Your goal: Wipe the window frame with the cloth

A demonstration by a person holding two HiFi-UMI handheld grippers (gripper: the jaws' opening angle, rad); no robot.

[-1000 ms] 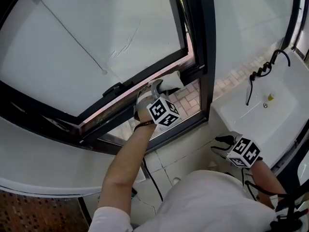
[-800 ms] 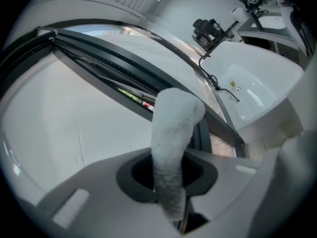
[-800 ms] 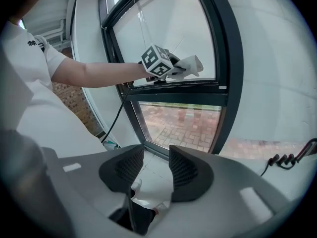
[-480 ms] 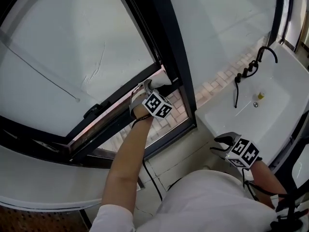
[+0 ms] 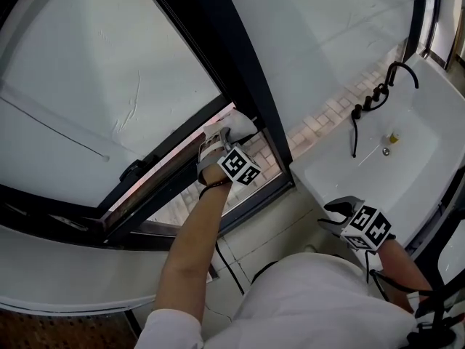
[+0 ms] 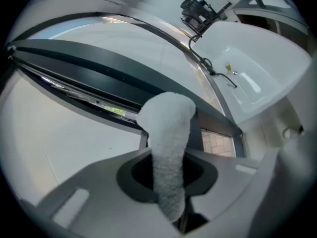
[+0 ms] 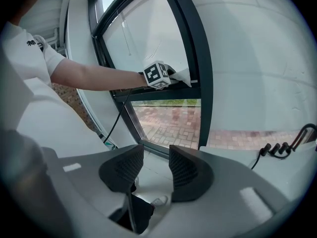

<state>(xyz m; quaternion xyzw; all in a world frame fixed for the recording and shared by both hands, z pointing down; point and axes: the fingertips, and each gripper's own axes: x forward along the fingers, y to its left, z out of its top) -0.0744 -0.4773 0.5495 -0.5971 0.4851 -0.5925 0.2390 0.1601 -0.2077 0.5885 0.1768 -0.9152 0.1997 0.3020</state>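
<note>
My left gripper (image 5: 227,139) is shut on a white fluffy cloth (image 5: 238,127) and presses it against the dark window frame (image 5: 211,42), in the corner where the sash's lower rail meets the upright post. In the left gripper view the cloth (image 6: 168,128) stands up between the jaws of the left gripper (image 6: 168,160), and its tip touches the dark frame (image 6: 89,73). The right gripper (image 5: 336,214) hangs low by the sink's front and is open, with nothing between its jaws. In its own view the right gripper (image 7: 156,168) faces the window frame (image 7: 195,48), the left gripper's marker cube (image 7: 157,75) and the cloth (image 7: 182,76).
A white sink (image 5: 429,133) with a black faucet (image 5: 372,93) stands to the right below the window. A black cable (image 5: 229,264) runs down the tiled wall under the sill. Brick paving (image 7: 173,123) shows through the lower pane. The person's white shirt (image 5: 312,304) fills the bottom.
The left gripper has slid the cloth a little along the lower rail towards the upright post. The head view has swung, and the right gripper has stayed where it was.
</note>
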